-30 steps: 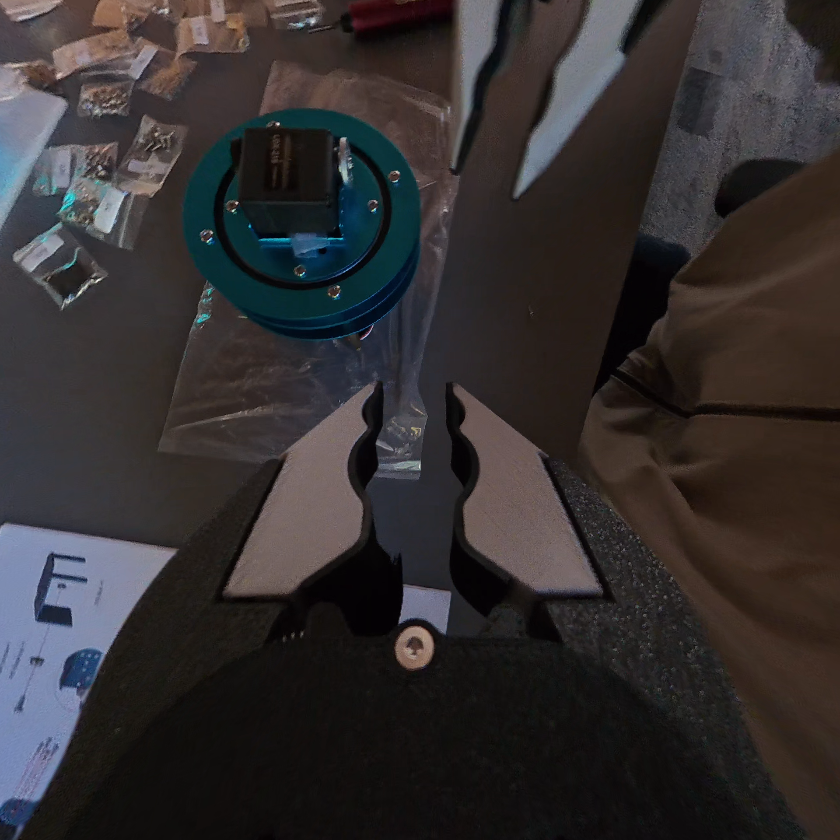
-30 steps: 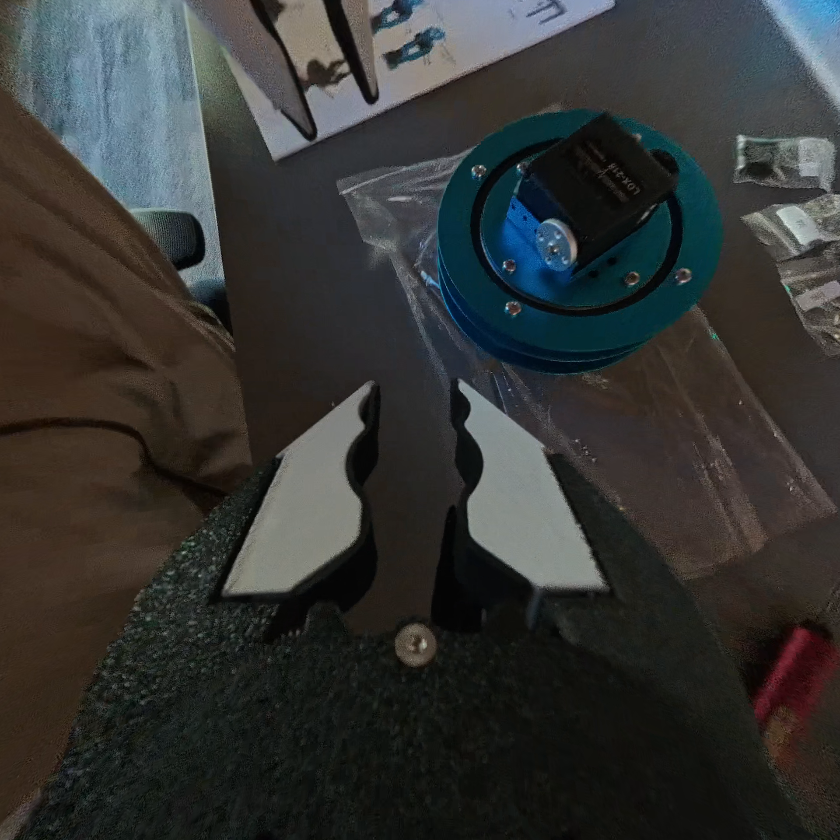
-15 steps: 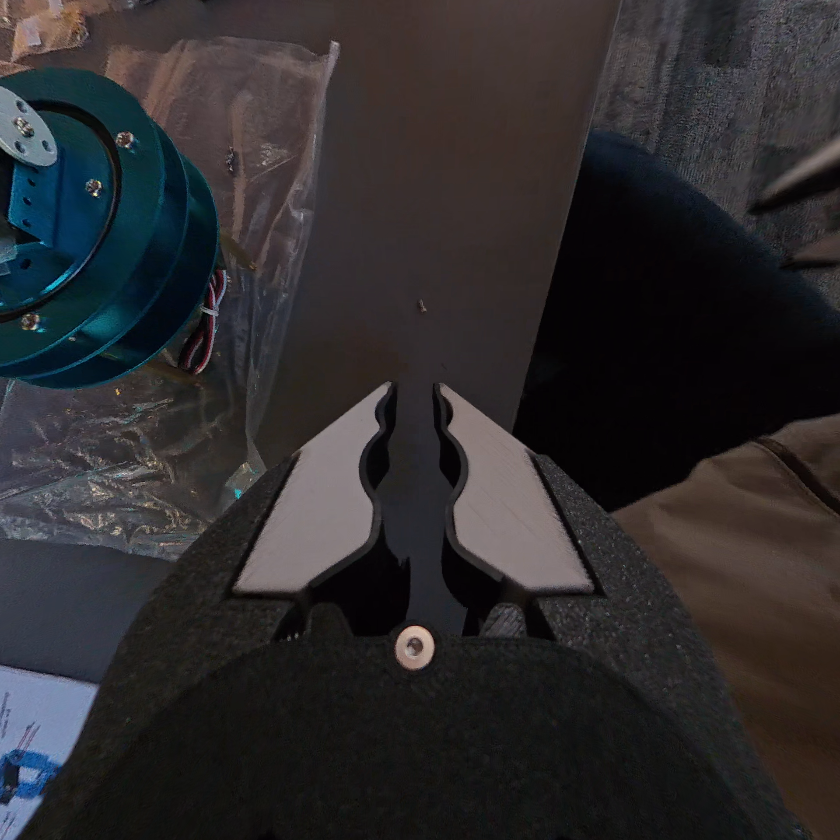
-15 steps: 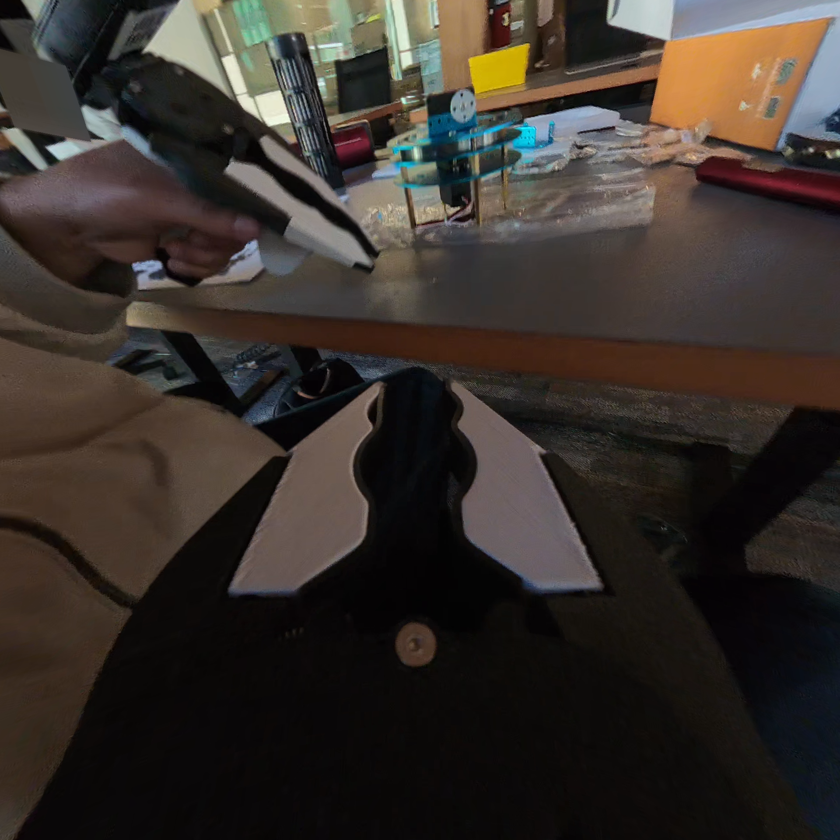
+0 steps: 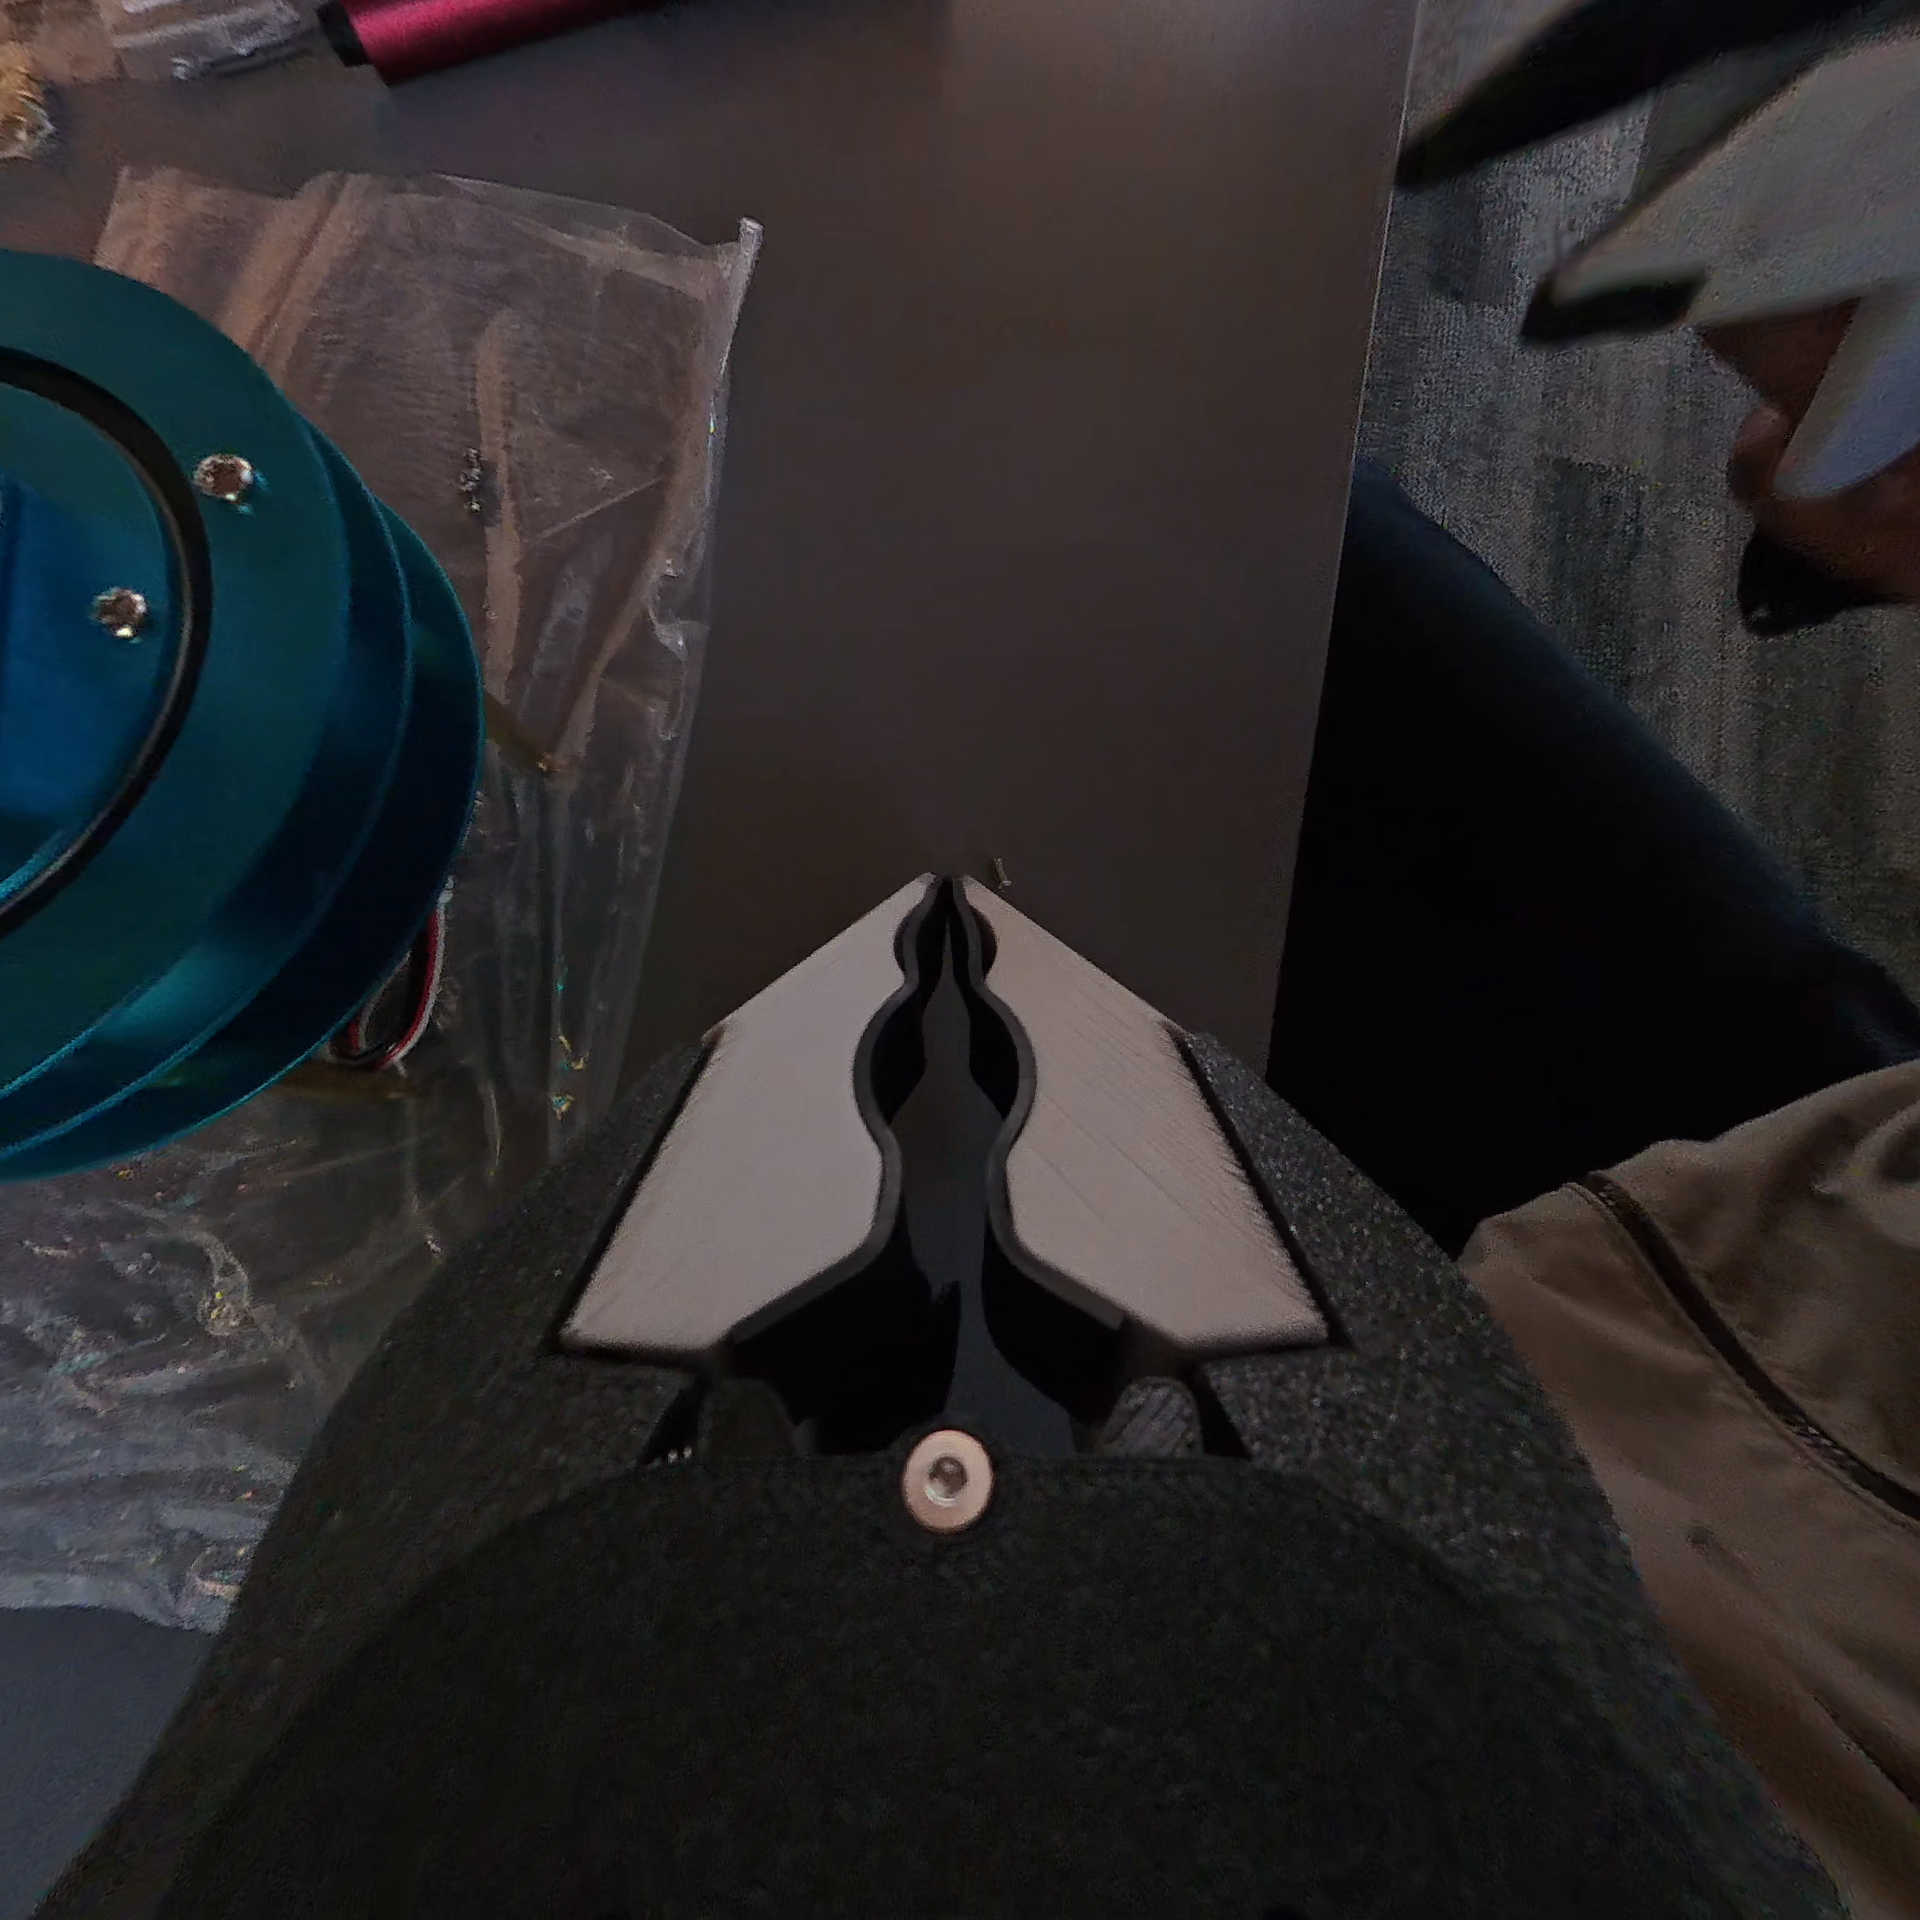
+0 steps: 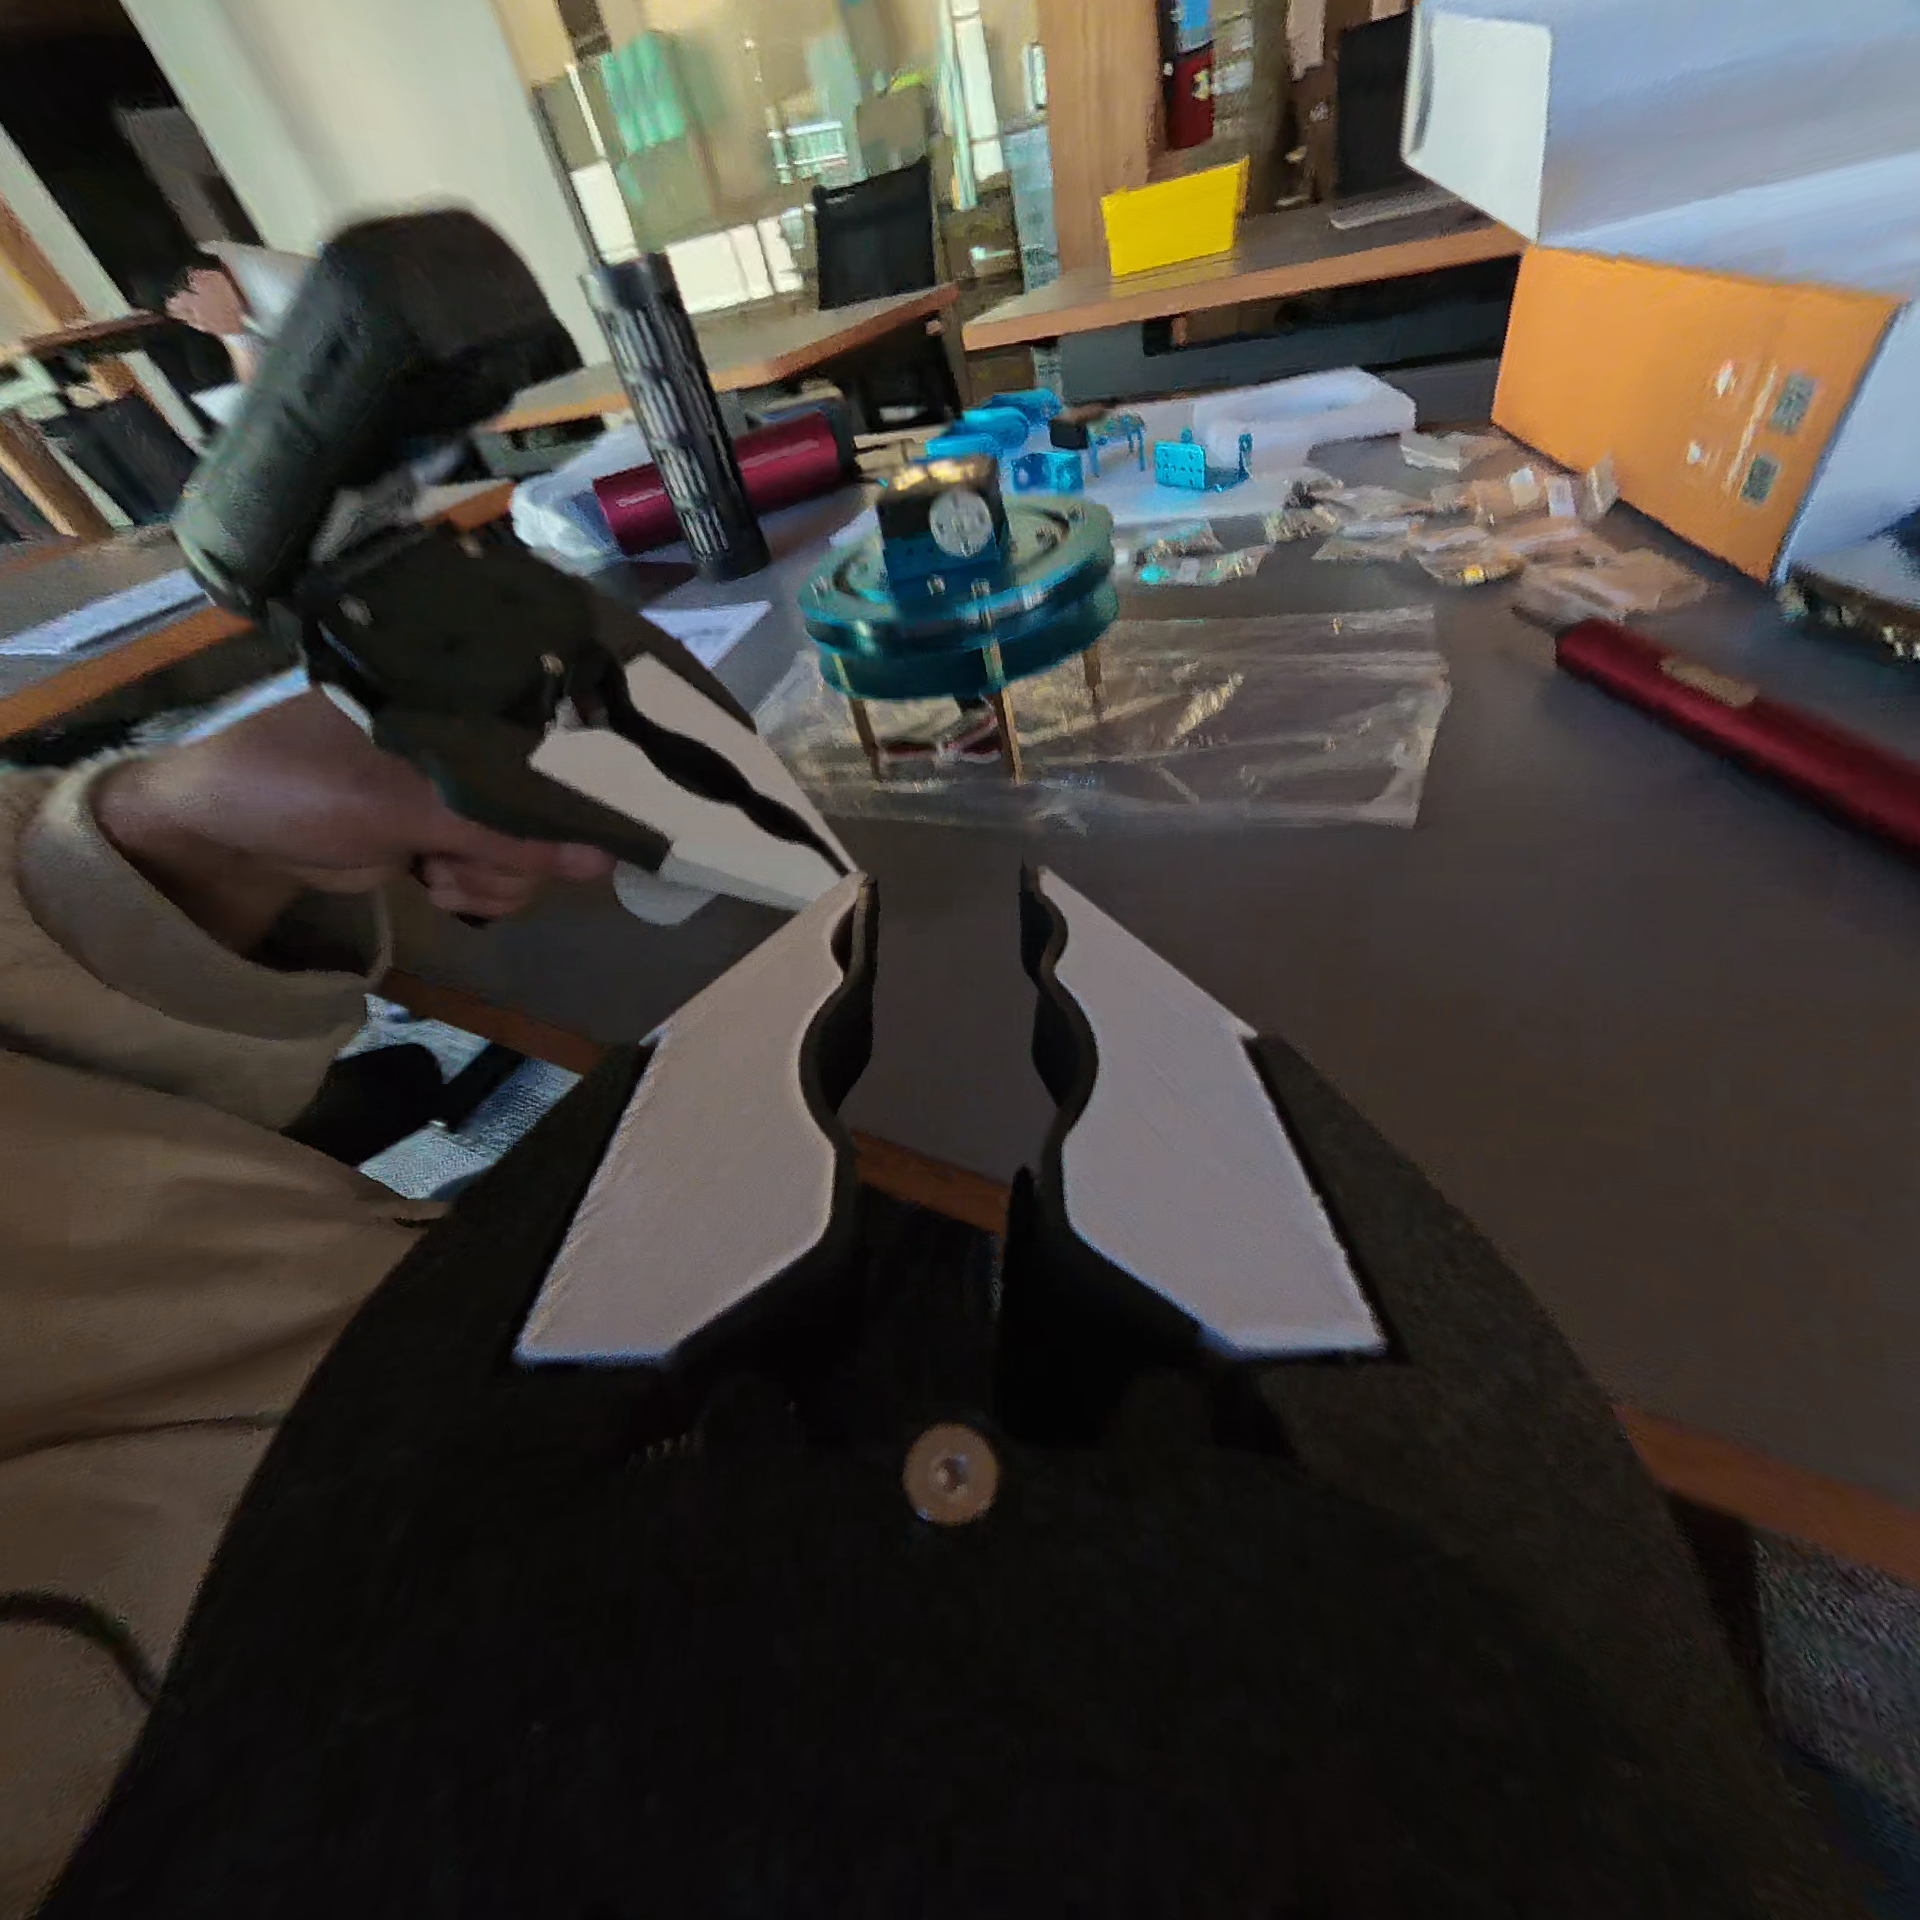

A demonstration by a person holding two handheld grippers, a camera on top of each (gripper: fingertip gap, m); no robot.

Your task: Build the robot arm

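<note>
Two grippers are seen over a dark tabletop (image 5: 1039, 520). In the left wrist view, the left gripper (image 5: 948, 883) is shown at the centre of the frame with its jaws drawn together until the tips all but meet; nothing can be made out between them, though a tiny screw (image 5: 997, 864) is seen on the table just beside the right tip, and whether it is touched cannot be told. A teal disc assembly (image 5: 239, 769) is seen at the left edge of that frame, standing on a clear plastic bag (image 5: 582, 436), with red and white wires (image 5: 400, 1023) showing under its rim. In the right wrist view, the right gripper (image 6: 948, 894) is seen in the lower centre with its jaws parted by a moderate gap and nothing held between them; it is held over the near edge of the table. The left gripper is also shown there, in the middle left of the frame, gripped by a hand (image 6: 343, 821), its tips pointed down at the table close to the right gripper's left fingertip. The teal disc assembly is seen above the centre, raised on brass legs (image 6: 868, 732), well apart from both grippers. A dark red tube (image 6: 1745, 727) lies at the right.
</note>
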